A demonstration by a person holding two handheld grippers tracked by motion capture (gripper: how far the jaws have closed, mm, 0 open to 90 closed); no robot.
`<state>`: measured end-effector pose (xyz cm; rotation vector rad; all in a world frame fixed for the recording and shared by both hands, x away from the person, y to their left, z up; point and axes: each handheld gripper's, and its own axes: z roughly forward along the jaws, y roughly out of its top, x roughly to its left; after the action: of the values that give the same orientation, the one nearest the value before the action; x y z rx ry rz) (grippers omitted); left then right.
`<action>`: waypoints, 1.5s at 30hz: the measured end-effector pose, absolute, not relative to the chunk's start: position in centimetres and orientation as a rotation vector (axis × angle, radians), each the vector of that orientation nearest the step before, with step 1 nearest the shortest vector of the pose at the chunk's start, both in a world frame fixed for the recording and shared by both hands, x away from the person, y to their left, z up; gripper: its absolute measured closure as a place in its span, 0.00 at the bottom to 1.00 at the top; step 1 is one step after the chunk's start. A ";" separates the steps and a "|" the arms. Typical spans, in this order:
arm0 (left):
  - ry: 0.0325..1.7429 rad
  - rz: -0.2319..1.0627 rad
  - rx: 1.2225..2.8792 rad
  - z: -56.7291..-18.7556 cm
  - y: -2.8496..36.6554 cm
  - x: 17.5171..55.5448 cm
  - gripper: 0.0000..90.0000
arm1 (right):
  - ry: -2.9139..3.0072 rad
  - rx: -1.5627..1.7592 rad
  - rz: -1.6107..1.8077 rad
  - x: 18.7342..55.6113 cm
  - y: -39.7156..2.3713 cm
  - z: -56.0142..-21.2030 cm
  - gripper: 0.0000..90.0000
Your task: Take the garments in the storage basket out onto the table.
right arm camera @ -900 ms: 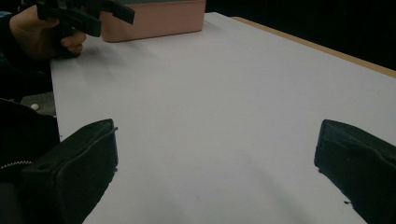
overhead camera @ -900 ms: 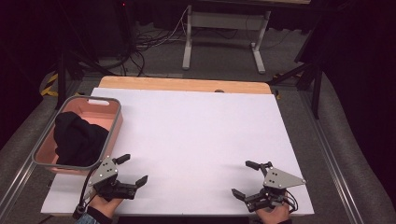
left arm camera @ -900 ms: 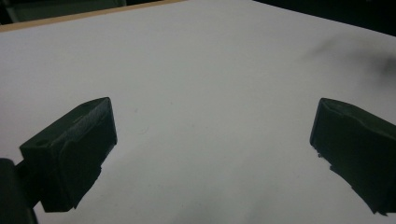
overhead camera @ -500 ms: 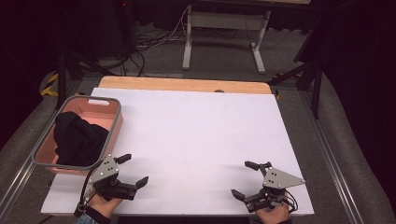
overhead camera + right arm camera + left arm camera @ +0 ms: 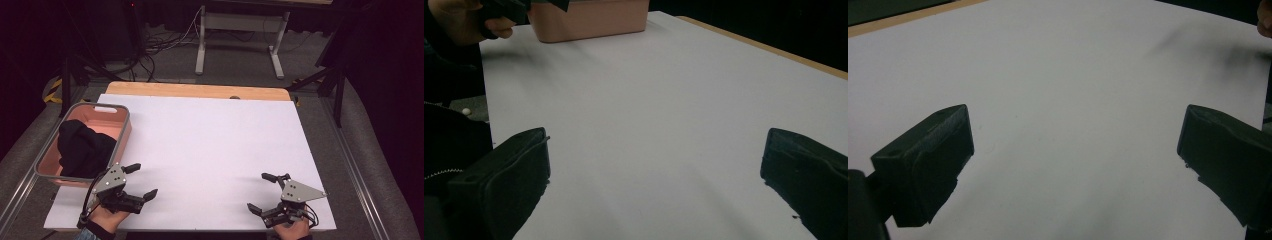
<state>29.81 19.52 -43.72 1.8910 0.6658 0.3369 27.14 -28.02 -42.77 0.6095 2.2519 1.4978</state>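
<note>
Looking down from the high view, you hold the left gripper point(image 5: 141, 180) at the lower left of the frame, just past the near corner of the pink bin point(image 5: 124, 131), and its jaws stand wide apart with nothing between them. Your left hand point(image 5: 106, 218) wraps its handle at the bottom edge. At the lower right of the same frame you hold the right gripper point(image 5: 261, 192), its jaws likewise spread and empty, the grey three-cornered plate point(image 5: 298, 190) on top of it, your right hand point(image 5: 292, 230) below. Both sit low over the white sheet point(image 5: 210, 145) that covers the table, well apart from each other, and bare sheet lies between them. The bin sits at the left edge of the frame, partly overhanging the sheet, and a black cloth point(image 5: 82, 150) lies bundled inside it, piled toward the near end. In the left gripper view the two black jaws rise from the lower corners with bare white sheet between. In the right gripper view the jaws stand just as wide, and the pink bin point(image 5: 589, 19) shows at the upper left of the frame with your left hand point(image 5: 461, 20) beside it. A strip of wooden table edge point(image 5: 197, 90) shows beyond the far side of the sheet.
</note>
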 end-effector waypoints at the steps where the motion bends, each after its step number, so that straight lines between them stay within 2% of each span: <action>1: 0.660 0.332 1.897 -43.6 19.6 29.9 0.03 | 2.253 0.610 1.494 27.1 -28.0 -42.8 0.00; 13: 0.618 0.330 1.950 -42.1 19.7 29.7 0.07 | 2.254 0.610 1.494 27.2 -28.0 -42.8 0.00; 45: 0.689 0.398 1.874 -39.4 23.8 29.0 0.08 | 2.258 0.606 1.498 27.2 -28.0 -42.8 0.00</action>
<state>28.96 23.79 -39.41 1.8738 0.6890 0.3979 27.18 -28.00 -42.82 0.6065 2.2576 1.4976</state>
